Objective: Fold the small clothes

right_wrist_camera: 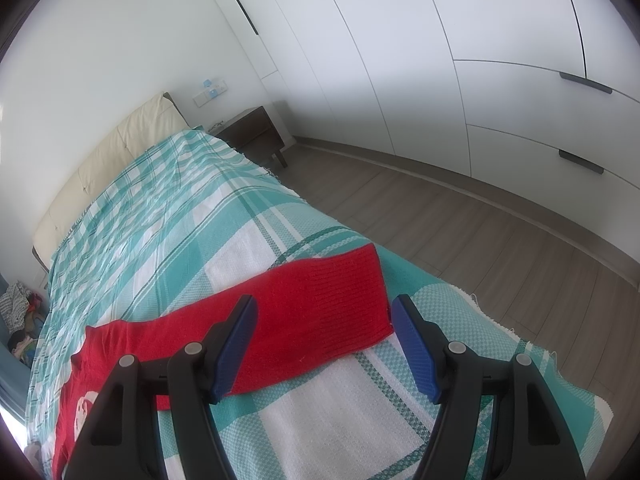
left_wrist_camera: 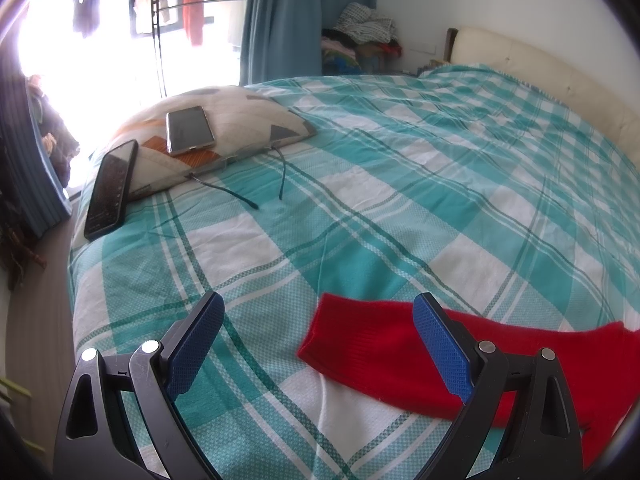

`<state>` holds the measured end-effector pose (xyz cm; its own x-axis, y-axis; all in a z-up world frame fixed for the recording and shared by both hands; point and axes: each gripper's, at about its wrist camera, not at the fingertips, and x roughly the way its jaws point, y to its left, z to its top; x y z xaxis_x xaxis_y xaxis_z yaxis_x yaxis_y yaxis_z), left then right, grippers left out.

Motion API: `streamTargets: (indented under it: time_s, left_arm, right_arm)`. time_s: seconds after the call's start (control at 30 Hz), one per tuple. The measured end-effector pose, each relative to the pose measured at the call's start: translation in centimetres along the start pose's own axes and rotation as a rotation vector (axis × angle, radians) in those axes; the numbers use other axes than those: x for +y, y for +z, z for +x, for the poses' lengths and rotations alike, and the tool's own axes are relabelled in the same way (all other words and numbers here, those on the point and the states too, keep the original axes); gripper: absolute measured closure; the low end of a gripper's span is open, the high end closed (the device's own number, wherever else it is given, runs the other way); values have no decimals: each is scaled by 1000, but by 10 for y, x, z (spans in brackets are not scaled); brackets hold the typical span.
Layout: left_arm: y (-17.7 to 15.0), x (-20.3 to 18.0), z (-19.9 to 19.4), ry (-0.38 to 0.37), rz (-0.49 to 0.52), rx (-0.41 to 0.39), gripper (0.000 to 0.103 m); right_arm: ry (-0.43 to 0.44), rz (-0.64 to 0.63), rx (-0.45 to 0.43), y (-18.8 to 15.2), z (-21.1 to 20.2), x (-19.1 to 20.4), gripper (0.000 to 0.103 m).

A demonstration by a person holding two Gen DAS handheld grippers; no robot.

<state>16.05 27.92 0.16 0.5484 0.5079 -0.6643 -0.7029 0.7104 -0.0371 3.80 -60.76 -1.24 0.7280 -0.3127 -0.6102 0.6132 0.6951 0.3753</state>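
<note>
A small red knit sweater (left_wrist_camera: 380, 348) lies flat on the teal-and-white plaid bedspread (left_wrist_camera: 400, 200). In the left wrist view one sleeve cuff points left, between my fingers. My left gripper (left_wrist_camera: 318, 344) is open and empty, just above that cuff. In the right wrist view the other red sleeve (right_wrist_camera: 320, 312) stretches to the right, with a white print on the body at lower left. My right gripper (right_wrist_camera: 324, 346) is open and empty, hovering over this sleeve near its cuff.
A pillow (left_wrist_camera: 240, 120) at the bed's far left carries a phone (left_wrist_camera: 189, 129); a second dark phone (left_wrist_camera: 110, 190) leans beside it. The bed edge and wood floor (right_wrist_camera: 480, 232) lie right of the sleeve. A nightstand (right_wrist_camera: 252, 132) and wardrobe (right_wrist_camera: 480, 60) stand beyond.
</note>
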Motion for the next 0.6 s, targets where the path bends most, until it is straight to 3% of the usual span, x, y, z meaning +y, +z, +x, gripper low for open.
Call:
streamTargets:
  time_s: [0.6]
  left_arm:
    - [0, -1, -1, 1, 2, 1, 7]
  right_arm:
    - [1, 11, 4, -5, -2, -2, 34]
